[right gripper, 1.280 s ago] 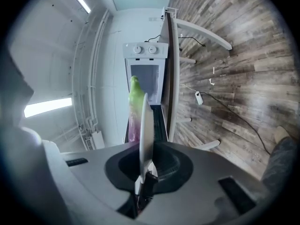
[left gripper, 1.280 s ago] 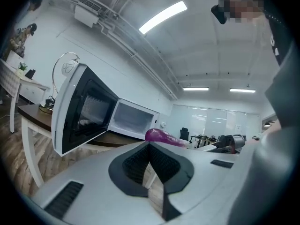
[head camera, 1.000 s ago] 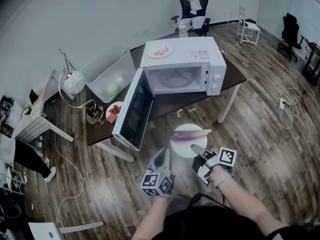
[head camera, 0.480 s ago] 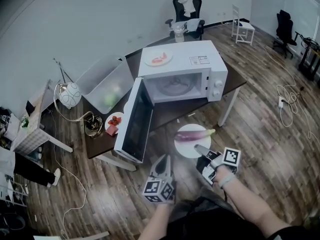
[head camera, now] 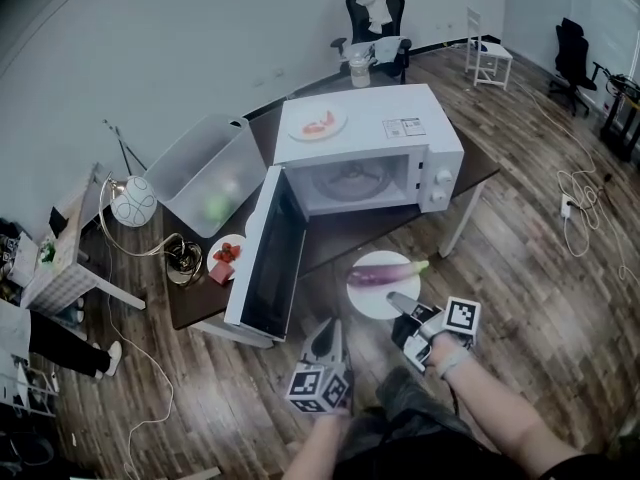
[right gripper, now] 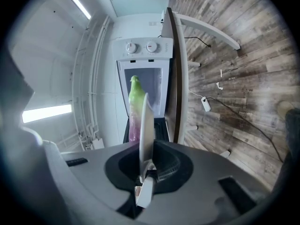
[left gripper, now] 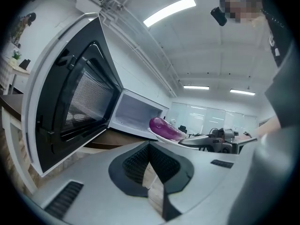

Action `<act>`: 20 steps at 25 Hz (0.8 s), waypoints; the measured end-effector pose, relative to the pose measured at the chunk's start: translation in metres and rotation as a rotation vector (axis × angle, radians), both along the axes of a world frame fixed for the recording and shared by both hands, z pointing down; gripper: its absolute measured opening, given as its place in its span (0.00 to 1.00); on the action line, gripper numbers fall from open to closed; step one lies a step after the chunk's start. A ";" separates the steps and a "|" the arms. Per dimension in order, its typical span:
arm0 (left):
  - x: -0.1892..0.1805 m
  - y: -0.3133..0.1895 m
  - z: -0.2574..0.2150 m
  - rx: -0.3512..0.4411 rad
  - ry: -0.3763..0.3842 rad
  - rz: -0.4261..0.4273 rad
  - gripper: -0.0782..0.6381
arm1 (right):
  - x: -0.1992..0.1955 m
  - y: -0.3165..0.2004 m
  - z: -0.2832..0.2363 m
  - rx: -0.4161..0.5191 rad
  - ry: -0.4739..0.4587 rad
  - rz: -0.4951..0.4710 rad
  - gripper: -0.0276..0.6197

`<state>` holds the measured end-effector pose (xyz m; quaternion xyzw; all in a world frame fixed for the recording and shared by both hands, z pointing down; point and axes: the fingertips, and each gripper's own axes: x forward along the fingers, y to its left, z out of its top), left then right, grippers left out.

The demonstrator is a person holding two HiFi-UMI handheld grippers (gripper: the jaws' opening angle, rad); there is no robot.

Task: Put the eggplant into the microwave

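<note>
A purple eggplant [head camera: 385, 273] with a green stem lies on a white plate [head camera: 372, 296]. My right gripper [head camera: 397, 301] is shut on the plate's near rim and holds it level in front of the table. The white microwave [head camera: 370, 143] stands on the dark table, and its door [head camera: 265, 258] hangs wide open to the left. In the right gripper view the plate [right gripper: 146, 125] is edge-on between the jaws, with the eggplant [right gripper: 135, 102] before the open cavity. My left gripper [head camera: 328, 336] is shut and empty, left of the plate. Its view shows the door [left gripper: 75, 107] and the eggplant [left gripper: 165, 128].
A plate of red food [head camera: 317, 123] sits on top of the microwave. Left of it are a clear plastic bin [head camera: 205, 173], a small plate of red items [head camera: 228, 251] and a lamp [head camera: 132, 201]. A bottle [head camera: 360, 68] and an office chair [head camera: 375, 13] stand behind. Cables [head camera: 575, 213] lie on the floor.
Both grippers and the plate with the eggplant have moved a little closer to the open microwave. The grip on the plate is unchanged.
</note>
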<state>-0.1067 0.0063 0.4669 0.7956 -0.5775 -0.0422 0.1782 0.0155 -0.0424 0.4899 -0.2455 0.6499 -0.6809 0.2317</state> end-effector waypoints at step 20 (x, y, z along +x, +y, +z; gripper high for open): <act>0.015 -0.085 -0.001 0.010 0.010 -0.019 0.12 | -0.001 -0.072 0.005 -0.005 -0.004 -0.061 0.07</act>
